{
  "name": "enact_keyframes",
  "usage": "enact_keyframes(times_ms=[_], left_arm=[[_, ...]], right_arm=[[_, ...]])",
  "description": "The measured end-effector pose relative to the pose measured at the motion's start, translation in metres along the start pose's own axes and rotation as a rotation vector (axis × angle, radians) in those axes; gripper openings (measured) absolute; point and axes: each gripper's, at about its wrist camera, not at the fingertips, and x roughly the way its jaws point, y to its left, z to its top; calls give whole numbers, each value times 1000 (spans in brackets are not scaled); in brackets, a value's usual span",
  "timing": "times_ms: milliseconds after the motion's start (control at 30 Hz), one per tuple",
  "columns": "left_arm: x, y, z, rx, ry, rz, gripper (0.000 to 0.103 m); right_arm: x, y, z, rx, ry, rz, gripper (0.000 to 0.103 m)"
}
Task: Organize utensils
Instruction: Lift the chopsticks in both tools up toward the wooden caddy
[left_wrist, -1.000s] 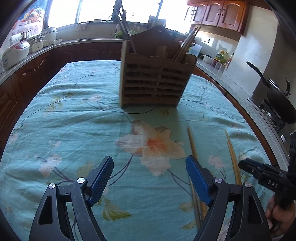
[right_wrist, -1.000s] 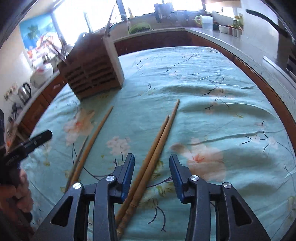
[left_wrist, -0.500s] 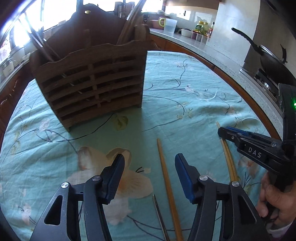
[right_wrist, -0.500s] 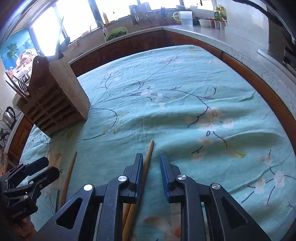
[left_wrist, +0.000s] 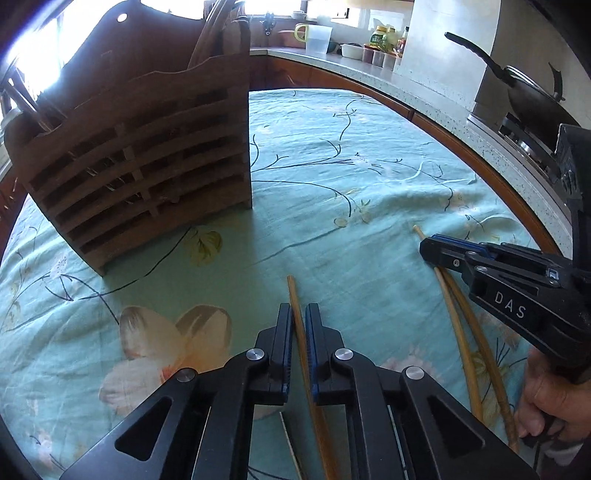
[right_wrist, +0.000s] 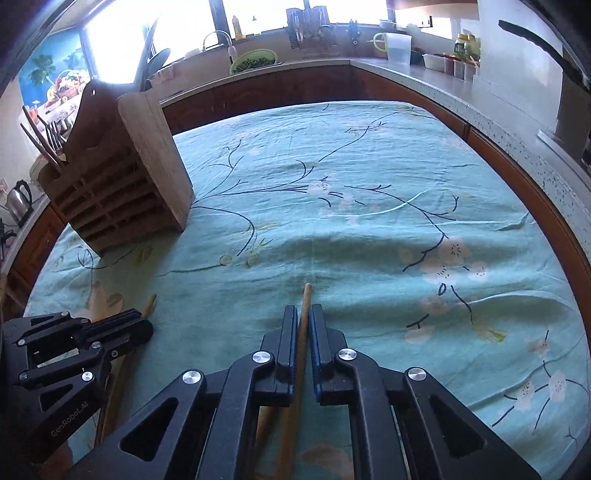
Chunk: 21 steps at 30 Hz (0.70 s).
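Both grippers have clamped down — the left gripper (left_wrist: 299, 334) on one chopstick (left_wrist: 295, 306), the right gripper (right_wrist: 303, 334) on a chopstick (right_wrist: 305, 295) of the pair, all lying on the cloth (right_wrist: 369, 229). This looks like the pickup; next, lift and tip them upright into the holder (left_wrist: 147, 155).

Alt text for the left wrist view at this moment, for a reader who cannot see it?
The left gripper is shut on a wooden chopstick lying on a teal floral tablecloth. A slatted wooden utensil holder stands behind to the left; at right, the right gripper clamps a chopstick pair.
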Motion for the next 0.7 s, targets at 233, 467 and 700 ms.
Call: enact_keyframes(times_ms=[233, 467, 700], left_arm=[[-42, 17, -5, -97, -112, -77, 3], [-99, 39, -18, -181, -240, -137, 3], [-159, 53, -42, -199, -360, -146, 3]], right_arm=[[-48, -5, 2, 67, -99, 84, 5], [-104, 3, 8, 79, -215, 158, 5], [-158, 19, 17, 53, -335, 211, 5]])
